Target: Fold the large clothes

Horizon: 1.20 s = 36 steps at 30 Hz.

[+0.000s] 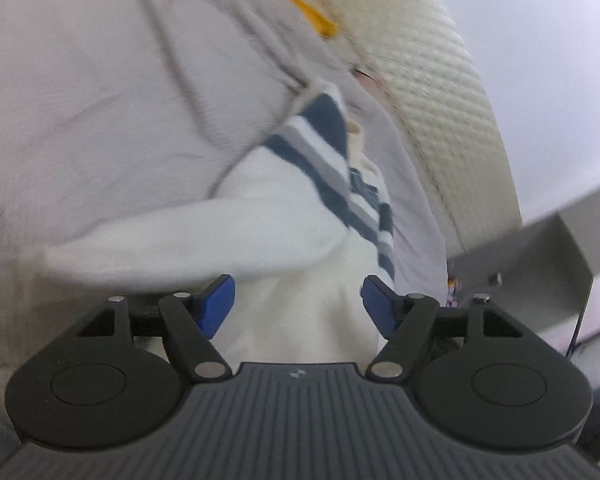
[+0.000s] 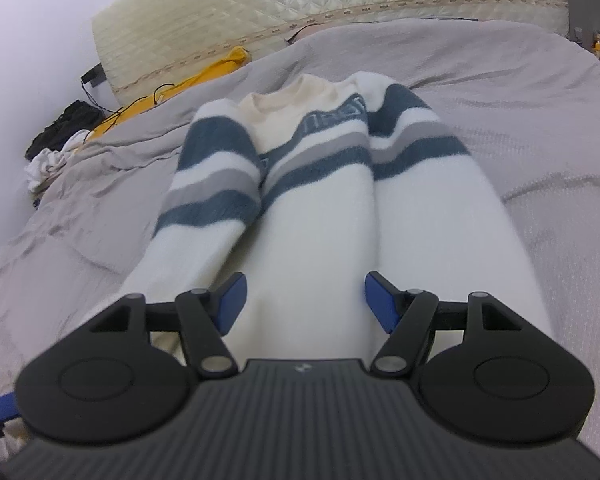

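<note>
A white sweater [image 2: 312,216] with navy and grey stripes and a cream collar lies on the grey bedspread [image 2: 520,128], both sleeves folded in over its body. My right gripper [image 2: 305,300] is open just above the sweater's lower white part, with blue pads [image 2: 233,300] apart and nothing between them. In the left wrist view the picture is tilted and blurred; the same sweater [image 1: 300,216] lies ahead. My left gripper [image 1: 296,306] is open over its white fabric, holding nothing.
A cream quilted headboard [image 2: 260,12] stands behind the bed. A yellow cloth [image 2: 204,76] with cables lies at the bed's far left edge, beside a dark and white pile of clothes [image 2: 56,140]. A grey shelf [image 1: 540,256] juts in at the right.
</note>
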Each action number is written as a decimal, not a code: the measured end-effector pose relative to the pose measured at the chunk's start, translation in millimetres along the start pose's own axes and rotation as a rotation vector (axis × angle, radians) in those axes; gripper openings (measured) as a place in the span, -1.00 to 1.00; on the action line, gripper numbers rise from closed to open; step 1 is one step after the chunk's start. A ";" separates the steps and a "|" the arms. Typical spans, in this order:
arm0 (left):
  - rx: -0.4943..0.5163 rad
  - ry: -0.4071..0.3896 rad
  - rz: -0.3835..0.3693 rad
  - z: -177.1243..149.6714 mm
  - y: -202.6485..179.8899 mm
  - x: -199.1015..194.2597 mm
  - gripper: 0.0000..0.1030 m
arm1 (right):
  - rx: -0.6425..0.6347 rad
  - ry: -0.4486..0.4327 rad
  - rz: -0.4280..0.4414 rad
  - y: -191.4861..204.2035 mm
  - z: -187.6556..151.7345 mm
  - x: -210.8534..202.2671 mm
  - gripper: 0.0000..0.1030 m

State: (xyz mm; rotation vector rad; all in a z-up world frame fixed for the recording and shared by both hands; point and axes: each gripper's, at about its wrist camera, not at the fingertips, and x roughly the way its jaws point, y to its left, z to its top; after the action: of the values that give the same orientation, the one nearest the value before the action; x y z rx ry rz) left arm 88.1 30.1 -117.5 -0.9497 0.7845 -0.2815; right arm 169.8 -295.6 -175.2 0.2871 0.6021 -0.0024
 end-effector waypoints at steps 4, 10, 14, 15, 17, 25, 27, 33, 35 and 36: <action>-0.156 0.021 0.018 4.4 28.4 10.3 0.47 | 0.003 0.001 0.000 0.8 0.3 3.1 0.34; -0.373 -0.066 0.091 14.7 63.9 13.4 0.47 | -0.026 0.014 -0.007 4.2 -2.2 11.2 0.34; -0.393 -0.116 0.126 24.3 67.8 16.7 0.20 | -0.035 0.016 -0.010 5.4 -1.2 14.9 0.34; -0.385 -0.124 0.146 27.8 67.6 17.2 0.01 | -0.035 0.016 -0.010 4.6 -0.7 15.9 0.34; -0.371 -0.142 0.199 37.5 66.4 18.1 -0.63 | -0.034 0.015 -0.008 3.0 0.1 16.8 0.34; -0.099 -0.293 0.255 140.1 18.7 -6.5 -0.76 | -0.028 0.007 -0.014 5.4 -0.5 18.2 0.34; -0.008 -0.354 0.276 176.9 0.7 -21.3 -0.76 | -0.032 0.004 -0.011 6.6 0.9 18.8 0.34; 0.190 -0.528 0.336 305.2 -35.4 -50.0 -0.78 | -0.027 -0.012 0.004 9.2 7.8 24.7 0.35; 0.233 -0.582 0.351 347.9 -39.2 -52.5 -0.80 | -0.028 -0.024 0.004 11.4 10.3 28.4 0.35; 0.254 -0.614 0.350 366.8 -38.6 -56.2 -0.80 | -0.028 -0.029 0.005 12.8 11.4 30.3 0.35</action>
State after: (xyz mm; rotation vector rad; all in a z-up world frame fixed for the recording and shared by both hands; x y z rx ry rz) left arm 313.2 265.7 64.2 -0.5917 0.3240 0.2103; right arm 202.2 -283.9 -179.8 0.2609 0.5721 0.0062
